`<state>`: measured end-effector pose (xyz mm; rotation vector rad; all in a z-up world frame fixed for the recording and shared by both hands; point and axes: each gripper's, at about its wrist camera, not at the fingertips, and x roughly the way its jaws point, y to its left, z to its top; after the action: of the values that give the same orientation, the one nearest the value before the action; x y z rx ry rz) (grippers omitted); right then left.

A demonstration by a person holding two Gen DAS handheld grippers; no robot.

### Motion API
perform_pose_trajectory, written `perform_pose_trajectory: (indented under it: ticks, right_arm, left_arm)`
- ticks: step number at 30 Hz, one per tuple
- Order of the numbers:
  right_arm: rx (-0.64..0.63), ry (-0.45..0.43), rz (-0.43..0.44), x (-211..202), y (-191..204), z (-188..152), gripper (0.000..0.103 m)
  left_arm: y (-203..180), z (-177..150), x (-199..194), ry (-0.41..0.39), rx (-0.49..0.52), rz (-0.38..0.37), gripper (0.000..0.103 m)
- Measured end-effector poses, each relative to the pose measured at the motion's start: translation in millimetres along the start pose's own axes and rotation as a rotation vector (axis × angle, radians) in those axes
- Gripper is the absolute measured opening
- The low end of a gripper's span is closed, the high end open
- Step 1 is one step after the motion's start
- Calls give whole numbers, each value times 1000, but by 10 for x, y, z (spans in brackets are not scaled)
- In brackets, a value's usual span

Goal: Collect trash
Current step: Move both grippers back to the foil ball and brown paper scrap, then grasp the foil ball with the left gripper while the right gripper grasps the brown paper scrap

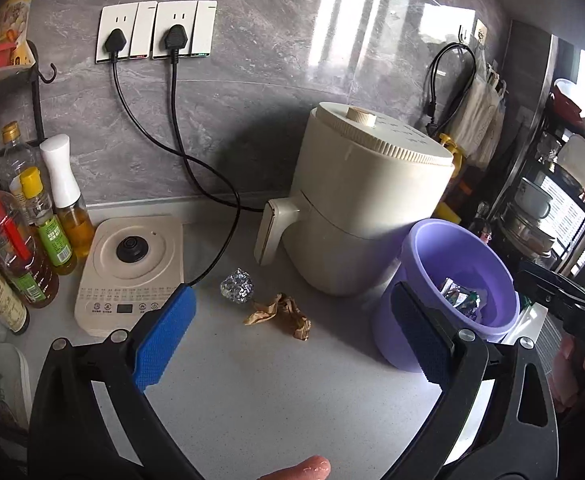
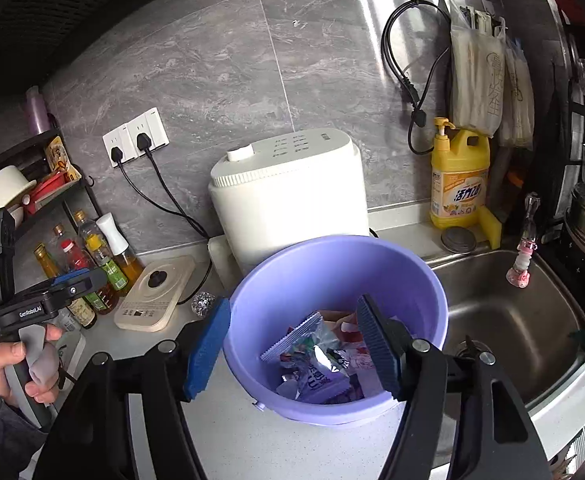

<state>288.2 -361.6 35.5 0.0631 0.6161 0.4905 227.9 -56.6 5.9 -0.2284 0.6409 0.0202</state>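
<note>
"GenRoboLAI" stands on the left gripper (image 2: pixel 72 280).

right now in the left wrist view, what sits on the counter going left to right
oil and sauce bottles → kettle base → crumpled foil ball → crumpled brown paper → air fryer → purple bin

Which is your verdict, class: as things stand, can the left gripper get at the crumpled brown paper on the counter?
Probably yes. The left gripper is open and empty, the brown paper lies on bare counter ahead of it, and only the foil ball sits close by.
</note>
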Motion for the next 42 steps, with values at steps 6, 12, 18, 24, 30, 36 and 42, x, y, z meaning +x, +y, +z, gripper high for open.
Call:
perform_pose_trajectory:
  ticks: [6,12,18,24,30,36,42]
  right_arm:
    - [-62,21,33,200,387,-33,92]
    - [-179,19,44,365,789,-64,95]
    - [-242,80,134,659,1114,-67,71]
    - [-268,186,172,1194,1362,-219,62]
    - [-285,325,136,1925,1434,-445,53]
    - [-248,442,70,2499,1292,-652,52]
    - [-221,511,9,2829,1173,-811,15]
  left_arm:
    - [311,-105,-16,8,-39,52,97]
    - [547,-151,-5,6,-68,62,97]
    - [767,-118,58,-5,-82,65,97]
    - [980,-73,280,21,-85,46,84]
    - [1123,-76,691,78,-93,29,71]
    - [1031,-139,1183,160,-60,-6,64]
    - [850,-124,1641,224,3,-39,59]
